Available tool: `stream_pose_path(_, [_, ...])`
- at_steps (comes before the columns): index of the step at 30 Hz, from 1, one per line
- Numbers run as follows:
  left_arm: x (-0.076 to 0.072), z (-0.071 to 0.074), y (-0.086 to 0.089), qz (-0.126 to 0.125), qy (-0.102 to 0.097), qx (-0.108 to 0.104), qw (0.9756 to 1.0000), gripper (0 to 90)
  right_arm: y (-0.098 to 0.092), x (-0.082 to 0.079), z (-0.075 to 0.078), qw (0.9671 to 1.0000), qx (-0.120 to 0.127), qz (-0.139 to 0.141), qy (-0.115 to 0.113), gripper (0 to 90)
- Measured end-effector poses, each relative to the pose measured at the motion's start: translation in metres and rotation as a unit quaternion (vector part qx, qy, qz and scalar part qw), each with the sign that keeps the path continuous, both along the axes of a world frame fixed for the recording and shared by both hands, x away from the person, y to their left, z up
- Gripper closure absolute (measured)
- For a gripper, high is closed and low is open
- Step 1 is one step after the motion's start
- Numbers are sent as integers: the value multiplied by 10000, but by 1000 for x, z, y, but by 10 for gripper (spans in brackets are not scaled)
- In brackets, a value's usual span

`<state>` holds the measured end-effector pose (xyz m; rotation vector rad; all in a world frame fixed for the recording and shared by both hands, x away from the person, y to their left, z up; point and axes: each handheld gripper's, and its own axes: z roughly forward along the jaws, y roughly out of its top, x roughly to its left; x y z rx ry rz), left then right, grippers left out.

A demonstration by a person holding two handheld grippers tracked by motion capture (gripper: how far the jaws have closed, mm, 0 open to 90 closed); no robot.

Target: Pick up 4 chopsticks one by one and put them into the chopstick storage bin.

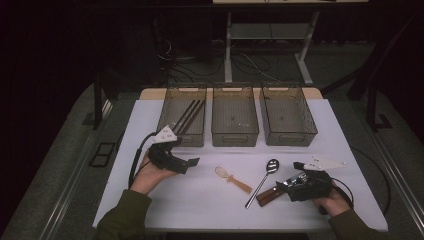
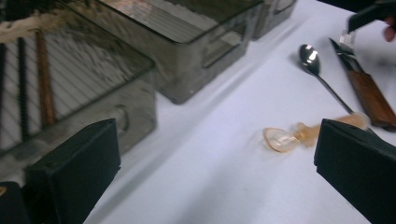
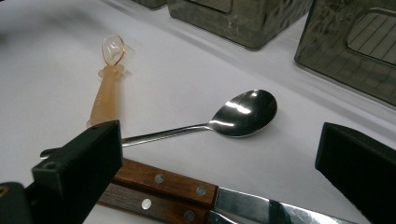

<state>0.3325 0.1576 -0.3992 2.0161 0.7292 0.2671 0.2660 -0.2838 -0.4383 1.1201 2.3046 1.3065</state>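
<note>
High view: my left gripper, released and empty, points right toward the small orange spoon, whose long axis runs diagonally across the counter, nearer this hand.

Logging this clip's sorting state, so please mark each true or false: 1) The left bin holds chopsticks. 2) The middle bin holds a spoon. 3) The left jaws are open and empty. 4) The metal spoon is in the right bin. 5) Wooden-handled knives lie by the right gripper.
1) True: the left bin has dark chopsticks in it.
2) False: the middle bin looks empty.
3) True: the left gripper has its jaws wide open with nothing between them.
4) False: the metal spoon lies on the table; the right bin looks empty.
5) True: the knives lie at the right gripper.
</note>
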Motion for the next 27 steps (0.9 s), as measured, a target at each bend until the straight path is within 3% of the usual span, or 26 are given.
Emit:
stream_pose_path(13, [-34,-17,11,-24,-7,-249,9997,0,0,0,0,10000,11,-11,-24,8])
stream_pose_path(19, [-45,-26,10,-152,75,-212,9996,0,0,1,1,9999,74,35,-77,8])
stream_pose_path(27, [-56,-36,9,-234,156,-237,9993,0,-2,0,4,9998,122,-117,-99,8])
